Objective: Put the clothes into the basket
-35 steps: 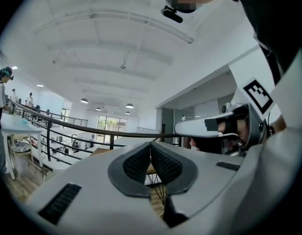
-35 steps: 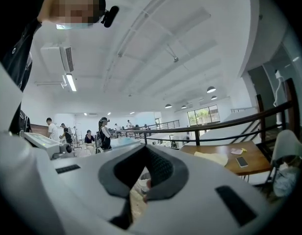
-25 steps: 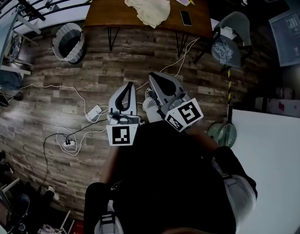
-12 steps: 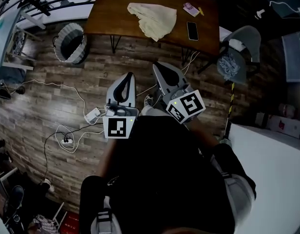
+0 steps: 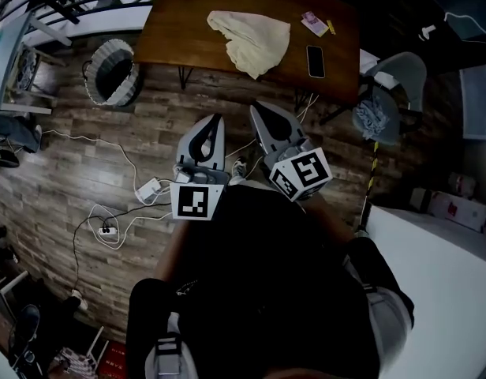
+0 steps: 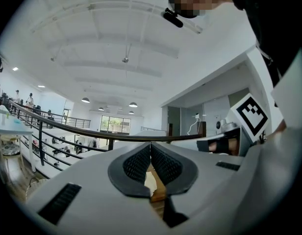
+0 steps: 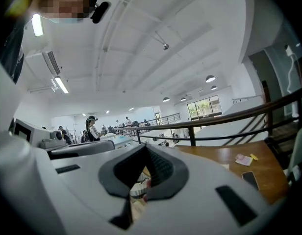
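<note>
Cream cloth (image 5: 251,42) lies crumpled on table (image 5: 176,30); basket (image 5: 113,71) sits on floor by its left end. Left gripper (image 5: 217,120) and right gripper (image 5: 256,110) both closed, empty. Both are nearer the table than a second ago.

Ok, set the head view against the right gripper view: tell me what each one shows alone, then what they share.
Head view only: the wood-plank floor, the white power strip with its cables, and the grey chair.

Right gripper view only: the white ceiling, its round lamps, and distant standing people.

Both: the brown wooden table, the black phone, the small pink packet, and the right tool, its jaws together.
</note>
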`<state>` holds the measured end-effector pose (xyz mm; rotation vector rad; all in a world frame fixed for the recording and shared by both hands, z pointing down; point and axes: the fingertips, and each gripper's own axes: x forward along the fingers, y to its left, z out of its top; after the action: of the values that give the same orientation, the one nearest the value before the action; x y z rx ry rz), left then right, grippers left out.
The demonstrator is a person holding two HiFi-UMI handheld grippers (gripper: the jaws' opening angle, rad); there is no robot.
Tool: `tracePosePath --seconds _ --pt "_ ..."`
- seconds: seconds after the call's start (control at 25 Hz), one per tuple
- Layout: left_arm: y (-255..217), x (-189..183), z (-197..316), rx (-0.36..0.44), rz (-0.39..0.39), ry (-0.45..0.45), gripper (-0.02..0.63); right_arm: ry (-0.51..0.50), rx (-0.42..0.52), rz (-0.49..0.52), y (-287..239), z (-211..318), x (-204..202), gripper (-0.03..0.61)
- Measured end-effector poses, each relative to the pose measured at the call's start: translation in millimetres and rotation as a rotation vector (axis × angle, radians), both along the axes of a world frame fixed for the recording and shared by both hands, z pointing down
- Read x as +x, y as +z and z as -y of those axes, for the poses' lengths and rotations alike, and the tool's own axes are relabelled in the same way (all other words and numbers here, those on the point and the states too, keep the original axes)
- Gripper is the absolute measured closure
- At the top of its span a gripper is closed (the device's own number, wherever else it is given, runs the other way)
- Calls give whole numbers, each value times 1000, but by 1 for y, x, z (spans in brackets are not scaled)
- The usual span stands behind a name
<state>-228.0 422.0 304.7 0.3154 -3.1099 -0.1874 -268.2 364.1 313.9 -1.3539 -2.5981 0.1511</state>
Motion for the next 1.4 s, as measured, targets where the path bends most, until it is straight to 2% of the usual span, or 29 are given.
tracePosePath --seconds 0.24,0.48,0.68,0.84,1.0,1.16,1.28,1.36,1.4 --pt "14 -54 -22 15 -6 59 600 61 50 -30 21 -21 -52 569" --pt "26 -132 -61 38 -28 129 600 129 156 -113 58 -48 -129 569" --pt "22 -192 -86 10 -9 222 600 186 230 -184 89 -65 -188 568" --pt "10 -224 -96 16 26 277 600 232 275 -259 120 -67 -226 563" --pt "17 -250 -102 44 5 311 599 292 318 -318 148 -63 -254 545" --pt "22 -269 -101 51 -18 357 599 327 371 -390 181 -59 -270 475" --pt "20 -280 -101 30 -15 390 599 330 437 -452 215 -55 -280 377" --pt "20 -286 -104 26 -19 400 599 318 498 -488 240 -53 -285 280" --pt "20 -288 -107 28 -26 402 598 309 530 -505 253 -52 -287 251"
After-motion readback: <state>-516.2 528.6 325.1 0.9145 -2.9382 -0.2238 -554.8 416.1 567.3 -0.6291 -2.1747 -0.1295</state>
